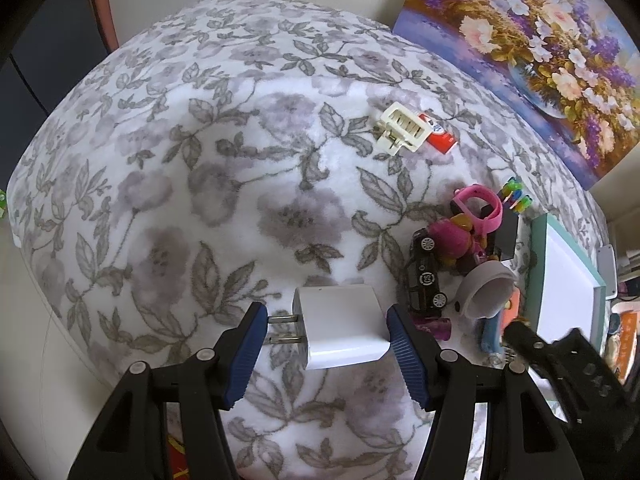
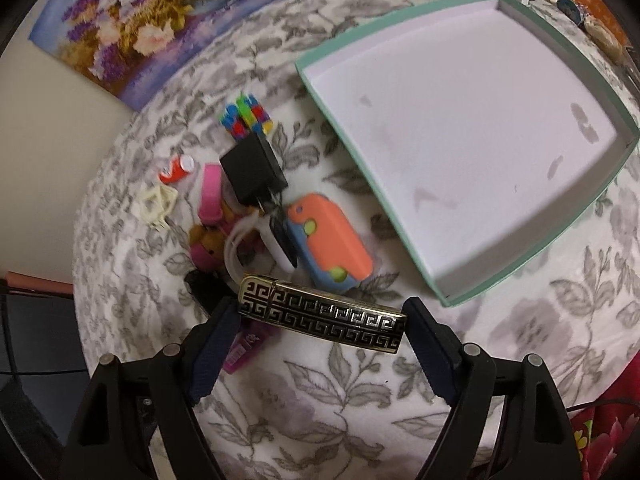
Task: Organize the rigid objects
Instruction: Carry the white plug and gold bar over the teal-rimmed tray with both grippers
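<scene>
My left gripper [image 1: 324, 312] is shut on a white plug charger [image 1: 340, 328], its prongs against the left finger, above the floral blanket [image 1: 240, 180]. My right gripper [image 2: 322, 308] is shut end to end on a black-and-gold patterned lighter [image 2: 320, 316]. Beyond the lighter lies a pile: a black charger [image 2: 252, 168], an orange-and-blue toy [image 2: 332, 240], a coloured block [image 2: 246, 116], a pink band [image 2: 210, 192] and a pink plush toy [image 2: 206, 248]. A mint-green tray [image 2: 460, 120] with a white floor lies to the right, nothing in it.
A cream clip [image 1: 402, 128] and a red packet [image 1: 440, 136] lie apart at the back. A black toy car [image 1: 424, 280] edges the pile. A flower painting [image 1: 540, 40] leans on the wall behind. Cluttered items sit beyond the tray [image 1: 568, 280].
</scene>
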The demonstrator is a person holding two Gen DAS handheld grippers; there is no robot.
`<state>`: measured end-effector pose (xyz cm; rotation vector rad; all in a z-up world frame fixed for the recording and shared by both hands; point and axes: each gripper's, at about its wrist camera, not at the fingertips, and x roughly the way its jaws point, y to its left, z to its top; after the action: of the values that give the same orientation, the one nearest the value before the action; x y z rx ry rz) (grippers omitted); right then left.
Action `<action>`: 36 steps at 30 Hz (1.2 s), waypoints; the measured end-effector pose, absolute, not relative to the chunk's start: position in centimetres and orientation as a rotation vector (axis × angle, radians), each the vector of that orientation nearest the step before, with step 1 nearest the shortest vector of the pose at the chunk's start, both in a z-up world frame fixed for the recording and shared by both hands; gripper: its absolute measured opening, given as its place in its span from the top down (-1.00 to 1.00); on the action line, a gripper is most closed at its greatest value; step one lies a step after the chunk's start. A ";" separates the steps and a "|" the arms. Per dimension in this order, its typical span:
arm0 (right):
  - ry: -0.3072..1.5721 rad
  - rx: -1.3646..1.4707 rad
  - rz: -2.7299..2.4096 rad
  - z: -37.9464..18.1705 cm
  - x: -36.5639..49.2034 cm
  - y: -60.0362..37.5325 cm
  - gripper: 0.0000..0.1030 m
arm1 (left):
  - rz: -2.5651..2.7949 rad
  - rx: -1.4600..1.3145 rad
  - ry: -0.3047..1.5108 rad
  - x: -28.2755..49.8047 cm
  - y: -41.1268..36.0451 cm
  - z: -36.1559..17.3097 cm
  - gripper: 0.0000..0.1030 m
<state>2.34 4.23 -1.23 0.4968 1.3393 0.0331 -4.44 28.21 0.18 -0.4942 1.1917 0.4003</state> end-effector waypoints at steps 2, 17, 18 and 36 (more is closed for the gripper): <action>1.332 0.514 0.053 -0.8 2.5 3.8 -0.63 | 0.397 -0.492 1.190 -4.3 27.9 0.3 -0.26; 1.234 0.497 0.055 2.0 4.6 -1.3 -0.63 | 0.333 -0.414 1.183 -1.8 23.7 2.3 -0.26; 1.222 0.474 0.013 2.1 5.0 -2.2 -0.63 | 0.313 -0.396 1.182 -1.1 23.0 2.8 -0.26; 1.143 0.422 -0.349 1.3 10.2 -14.9 -0.63 | 0.006 -0.180 1.197 11.0 6.2 3.5 -0.26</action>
<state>10.24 -14.93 1.30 0.4215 1.1427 -0.3493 10.96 6.22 3.50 -0.1800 1.1970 0.0059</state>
